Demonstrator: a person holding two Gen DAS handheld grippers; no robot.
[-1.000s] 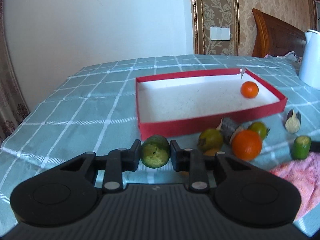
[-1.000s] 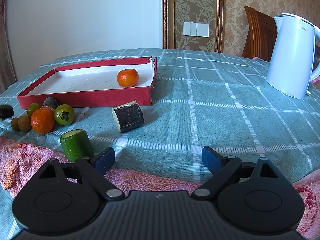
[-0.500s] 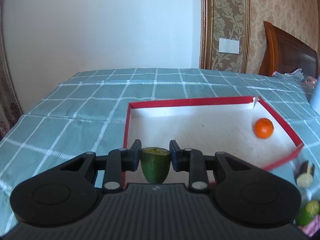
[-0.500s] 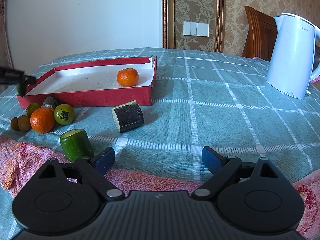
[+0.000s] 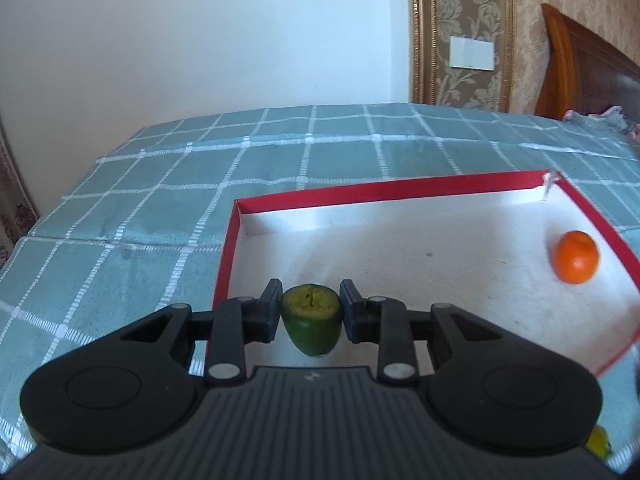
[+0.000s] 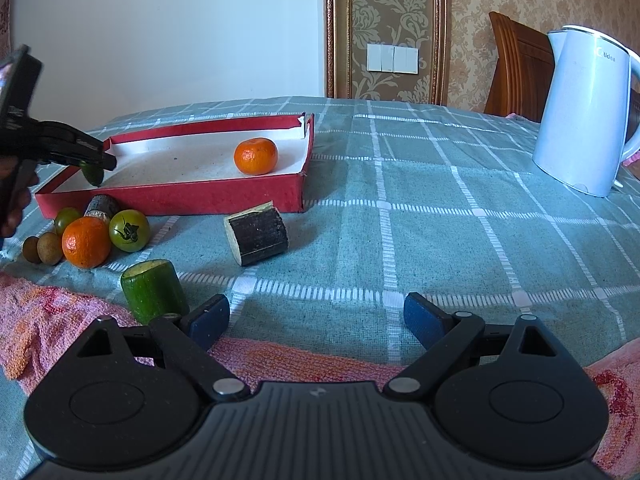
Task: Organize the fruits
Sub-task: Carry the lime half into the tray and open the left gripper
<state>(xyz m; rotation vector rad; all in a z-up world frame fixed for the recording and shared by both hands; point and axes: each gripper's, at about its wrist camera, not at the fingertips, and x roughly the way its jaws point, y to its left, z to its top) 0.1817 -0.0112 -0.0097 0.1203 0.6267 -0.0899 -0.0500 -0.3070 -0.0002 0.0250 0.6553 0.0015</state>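
Note:
My left gripper (image 5: 311, 312) is shut on a green cucumber piece (image 5: 312, 326) and holds it above the near left corner of the red tray (image 5: 226, 256). One orange (image 5: 575, 256) lies in the tray at the right. In the right wrist view the left gripper (image 6: 94, 160) hangs over the tray's (image 6: 224, 200) left end, and the orange (image 6: 256, 156) sits inside. My right gripper (image 6: 316, 316) is open and empty, low over the tablecloth. An orange (image 6: 86, 242), a green tomato (image 6: 129, 230), a cucumber piece (image 6: 154, 290) and a dark cane piece (image 6: 257, 233) lie in front of the tray.
A white kettle (image 6: 586, 112) stands at the right. A pink towel (image 6: 48, 320) lies under the right gripper at the front. Small brown fruits (image 6: 42, 248) and another cane piece (image 6: 100, 206) lie left of the loose orange. A wooden chair (image 6: 516, 68) stands behind.
My left gripper has lifted the cucumber piece from the tablecloth and carried it forward over the tray's near left corner. The right gripper has not moved.

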